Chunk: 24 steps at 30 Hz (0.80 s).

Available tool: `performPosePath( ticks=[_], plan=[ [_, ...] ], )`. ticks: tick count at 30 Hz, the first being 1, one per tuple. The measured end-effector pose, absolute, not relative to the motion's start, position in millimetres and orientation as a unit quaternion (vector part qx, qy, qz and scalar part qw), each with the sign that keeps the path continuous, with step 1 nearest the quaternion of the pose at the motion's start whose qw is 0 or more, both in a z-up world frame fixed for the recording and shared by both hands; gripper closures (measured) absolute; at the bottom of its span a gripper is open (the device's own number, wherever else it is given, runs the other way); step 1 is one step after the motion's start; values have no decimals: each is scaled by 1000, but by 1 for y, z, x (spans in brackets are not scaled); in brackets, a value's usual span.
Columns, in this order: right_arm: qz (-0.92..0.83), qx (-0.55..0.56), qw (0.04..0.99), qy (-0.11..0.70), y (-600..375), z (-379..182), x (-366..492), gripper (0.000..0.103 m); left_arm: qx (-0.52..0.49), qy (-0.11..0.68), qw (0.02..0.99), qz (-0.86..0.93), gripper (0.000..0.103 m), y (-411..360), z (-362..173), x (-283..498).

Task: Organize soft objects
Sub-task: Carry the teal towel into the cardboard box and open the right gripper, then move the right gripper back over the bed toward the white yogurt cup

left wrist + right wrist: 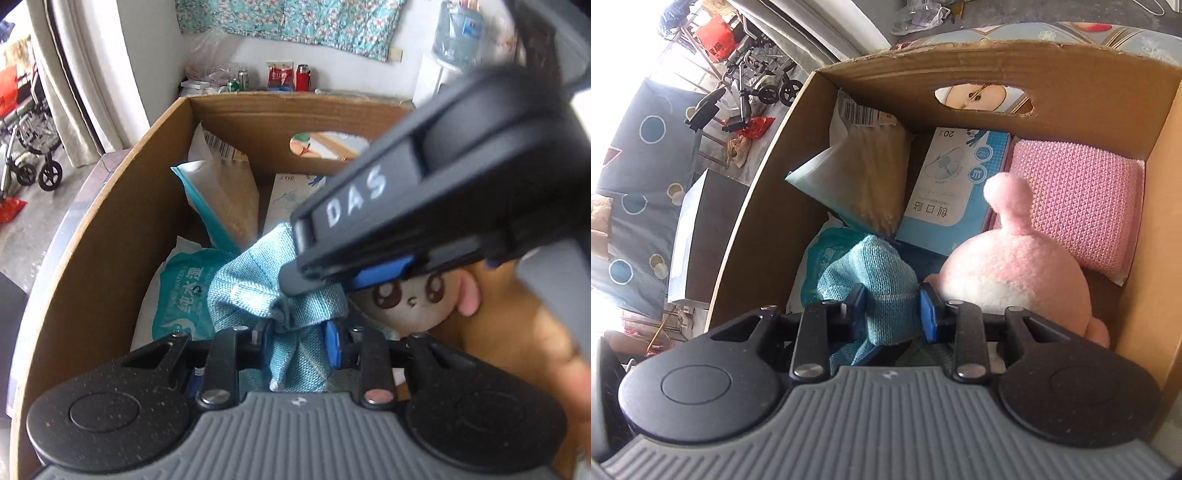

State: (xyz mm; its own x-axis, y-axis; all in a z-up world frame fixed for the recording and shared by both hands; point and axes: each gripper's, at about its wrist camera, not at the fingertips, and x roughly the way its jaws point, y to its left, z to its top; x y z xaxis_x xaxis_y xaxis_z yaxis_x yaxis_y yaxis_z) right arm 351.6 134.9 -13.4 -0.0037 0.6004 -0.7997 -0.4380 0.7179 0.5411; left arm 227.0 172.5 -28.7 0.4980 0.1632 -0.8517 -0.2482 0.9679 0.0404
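A blue cloth (291, 306) is held over a cardboard box (110, 206). It is pinched by both grippers at once. The left gripper (299, 332) is pressed together on a bunched part of the cloth, near the bottom of its view. The right gripper (892, 308) is pressed together on another fold of the cloth (882, 280). In the left view the right gripper (321, 280) is seen coming in from the upper right, with its tip on the cloth.

Many things are packed inside the box (768, 206). A wipes pack (177, 291) is lying under the cloth, by the left wall. A paper bag (864, 170) is leaned against the back left corner. A blue and white carton (953, 184) is set next to the bag. A pink knit cloth (1078, 206) is folded in the back right corner. A pink plush toy (1015, 266) is sat in front of it, just beside the blue cloth. The face of the toy (413, 299) is seen in the left view.
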Motion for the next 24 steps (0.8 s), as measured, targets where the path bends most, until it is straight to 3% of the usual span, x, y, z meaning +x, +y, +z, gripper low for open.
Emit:
performPosePath(
  ticks=[10,13,15,18,24],
  plan=[
    [378,64,719,579,123,-2,355,71,21,508,850,137,73,157,-43,232],
    [381,65,721,576,120,2,349,66,-6,502,857,118,66,160,-34,227],
    [388,69,723,567,117,7,345,56,-33,496,861,110,56,166,-25,221],
    [397,77,731,549,111,19,336,51,-50,478,871,106,43,171,-10,209],
    [413,115,741,517,91,42,314,46,-71,436,892,98,28,164,20,176]
  ],
)
